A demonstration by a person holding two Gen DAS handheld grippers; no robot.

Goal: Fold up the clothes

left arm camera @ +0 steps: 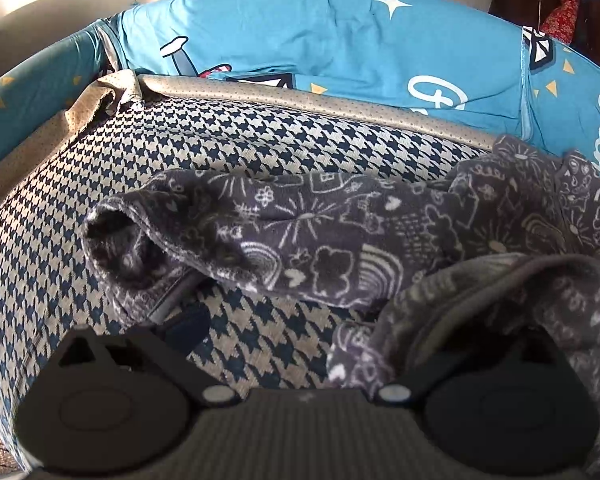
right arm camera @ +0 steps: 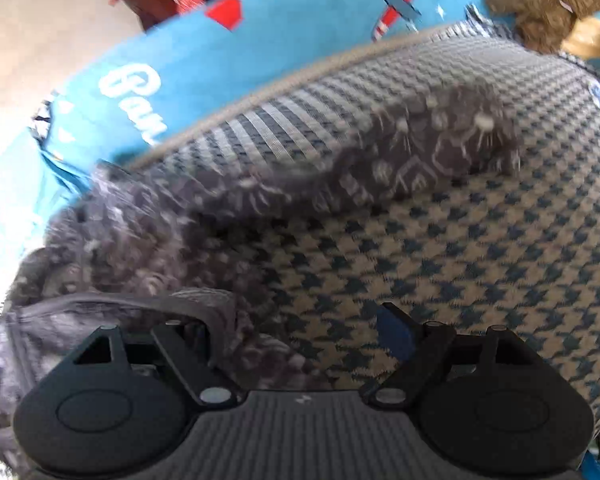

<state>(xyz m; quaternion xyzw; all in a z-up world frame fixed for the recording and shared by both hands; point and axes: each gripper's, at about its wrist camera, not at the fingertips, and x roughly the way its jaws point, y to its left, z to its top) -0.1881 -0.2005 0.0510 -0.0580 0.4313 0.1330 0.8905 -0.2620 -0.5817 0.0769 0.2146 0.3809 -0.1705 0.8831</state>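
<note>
Two grippers, left (left arm camera: 300,320) and right (right arm camera: 300,320), both spread and gripping nothing, flank a grey garment (left arm camera: 300,240) lying crumpled lengthwise along the blanket's (left arm camera: 40,260) far edge, its bunched middle between them, sleeve ends outward.

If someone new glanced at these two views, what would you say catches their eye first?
Most striking is the grey doodle-print garment, sprawled unfolded across the houndstooth cover, one sleeve reaching left. Behind it runs a bright blue cartoon-print sheet. In the right wrist view, a brown teddy bear sits at the far right corner.
</note>
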